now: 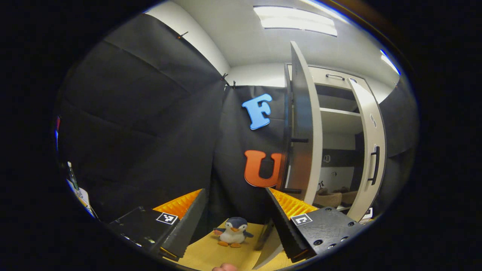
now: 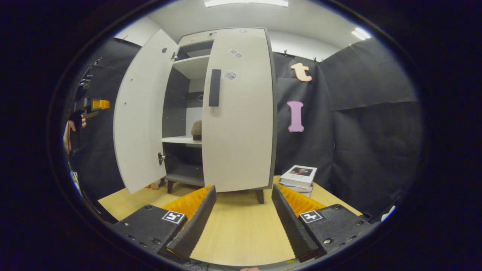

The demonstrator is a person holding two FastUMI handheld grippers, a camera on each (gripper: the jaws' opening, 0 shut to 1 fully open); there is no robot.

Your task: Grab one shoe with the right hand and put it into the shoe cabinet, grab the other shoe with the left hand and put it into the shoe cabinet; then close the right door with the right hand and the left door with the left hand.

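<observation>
The white shoe cabinet (image 2: 237, 113) stands on the wooden table. Its left door (image 2: 141, 113) hangs wide open, while its right door (image 2: 241, 124) looks shut or nearly shut. A tan shoe (image 2: 196, 130) rests on the middle shelf in the gap. In the left gripper view both tan shoes (image 1: 331, 197) lie inside, between the edge-on left door (image 1: 305, 124) and the right door (image 1: 371, 150). My left gripper (image 1: 236, 192) is open and holds nothing, left of the cabinet. My right gripper (image 2: 243, 190) is open and holds nothing, facing the right door. The left gripper (image 2: 90, 104) also appears far left, held by a hand (image 2: 69, 133).
A plush penguin (image 1: 233, 231) sits on the table (image 1: 211, 252) just ahead of my left gripper. A stack of books (image 2: 301, 177) lies to the right of the cabinet, against the black cloth wall. Bare tabletop (image 2: 241, 229) stretches in front of the cabinet.
</observation>
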